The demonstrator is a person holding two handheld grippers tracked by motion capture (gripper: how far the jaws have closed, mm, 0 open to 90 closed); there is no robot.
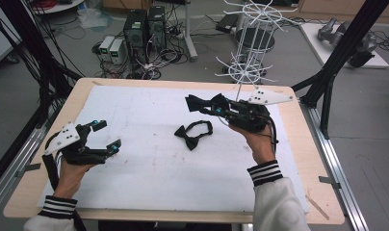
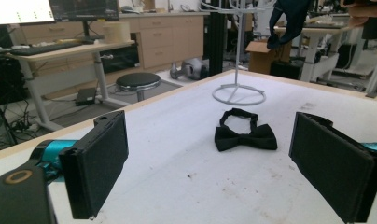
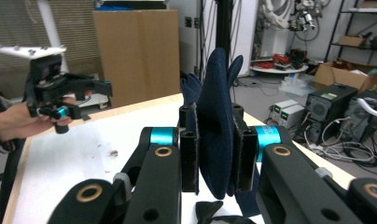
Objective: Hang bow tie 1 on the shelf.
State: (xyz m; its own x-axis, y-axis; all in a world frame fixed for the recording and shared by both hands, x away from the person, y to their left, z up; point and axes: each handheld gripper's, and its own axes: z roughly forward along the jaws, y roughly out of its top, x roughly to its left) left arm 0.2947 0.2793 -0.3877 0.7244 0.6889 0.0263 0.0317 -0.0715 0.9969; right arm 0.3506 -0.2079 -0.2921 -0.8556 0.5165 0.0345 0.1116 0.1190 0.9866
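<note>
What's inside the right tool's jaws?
A dark blue bow tie is pinched upright in the right tool. Its top fans out above the pads; the pinched middle part is hidden between them.

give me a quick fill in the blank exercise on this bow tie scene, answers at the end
1. The right claw is shut on a dark blue ____.
2. The black bow tie lies on the white mat, held by ____ claw.
3. The left claw has its jaws ____, with nothing between them.
4. The white wire rack stands at the ____ edge of the table, away from the person.

Missing words: bow tie; neither; open; far
</note>
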